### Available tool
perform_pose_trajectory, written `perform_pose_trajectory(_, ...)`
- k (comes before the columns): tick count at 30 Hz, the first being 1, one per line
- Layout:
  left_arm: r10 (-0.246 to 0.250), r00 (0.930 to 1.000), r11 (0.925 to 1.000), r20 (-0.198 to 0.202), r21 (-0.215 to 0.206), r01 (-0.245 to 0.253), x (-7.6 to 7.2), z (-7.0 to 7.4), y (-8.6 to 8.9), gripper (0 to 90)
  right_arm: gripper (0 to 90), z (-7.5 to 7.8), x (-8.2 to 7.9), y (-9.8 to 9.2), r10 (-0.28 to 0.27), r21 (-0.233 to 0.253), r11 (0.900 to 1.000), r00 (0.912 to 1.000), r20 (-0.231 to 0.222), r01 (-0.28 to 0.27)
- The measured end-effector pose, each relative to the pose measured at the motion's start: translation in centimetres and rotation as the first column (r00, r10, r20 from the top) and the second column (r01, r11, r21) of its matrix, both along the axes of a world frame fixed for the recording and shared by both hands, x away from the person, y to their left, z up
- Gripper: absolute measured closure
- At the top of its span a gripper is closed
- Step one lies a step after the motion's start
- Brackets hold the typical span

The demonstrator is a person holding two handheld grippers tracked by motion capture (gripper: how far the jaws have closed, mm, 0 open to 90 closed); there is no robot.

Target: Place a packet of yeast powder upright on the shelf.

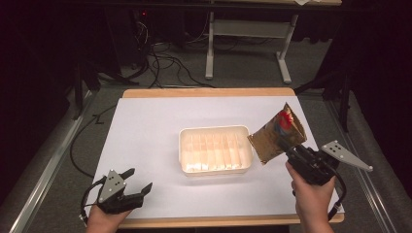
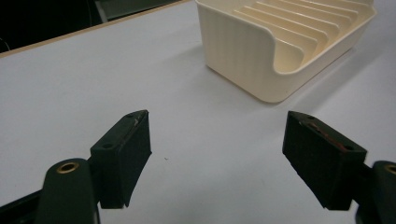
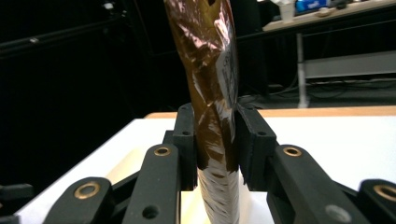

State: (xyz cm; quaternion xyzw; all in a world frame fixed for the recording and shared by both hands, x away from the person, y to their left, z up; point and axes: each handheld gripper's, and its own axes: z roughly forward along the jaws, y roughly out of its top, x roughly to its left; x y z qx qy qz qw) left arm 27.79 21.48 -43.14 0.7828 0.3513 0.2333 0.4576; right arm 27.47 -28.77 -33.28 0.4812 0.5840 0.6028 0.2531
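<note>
Landmark: cream ridged tray, standing on the white table sheet; every place below is given from it.
Thing in hand: brown foil snack packet, held up off the sheet just beside the tray's right end wall, tilted, its lower corner nearly over that rim.
Right gripper: right gripper, on the near-right side of the tray; its two black jaws are pressed against the packet from both sides, pinching it at the narrow lower part, with most of the packet rising above the jaws.
Left gripper: left gripper, well to the near-left of the tray, low over the sheet; jaws spread wide apart with nothing between them.
Weight: probably light, since it stands up from a single pinch without drooping.
Stiffness: soft and crinkly; the foil creases and folds inward where the jaws squeeze it.
Surface: glossy film, so likely slippery; a light pinch may let it slide.
Fragility: contents could crush under a hard squeeze, judging by the thin wrapper.
Where to hold: the flat sealed edge or the pinched lower part as now, not the puffed middle.
Tray slots: ribs run across the floor, and the packet likely needs to go in edge-on.
</note>
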Motion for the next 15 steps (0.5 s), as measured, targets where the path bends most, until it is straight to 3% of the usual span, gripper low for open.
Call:
perform_pose_trajectory(7, -0.002, 1.0000, 1.0000, 0.002, 0.003, 0.002, 0.0, 0.0, -0.1, 24.0, 72.5, 0.6, 1.3, 4.2, 0.042, 0.004, 0.999, 0.9990, -0.017, -0.042)
perform_pose_trajectory(15, -0.005, 0.9999, 0.9999, 0.011, -0.009, 0.005, -0.1, 0.1, -0.1, 24.0, 72.4, -0.2, 3.2, 9.7, 0.055, 0.007, 0.998, 0.9971, -0.053, -0.054)
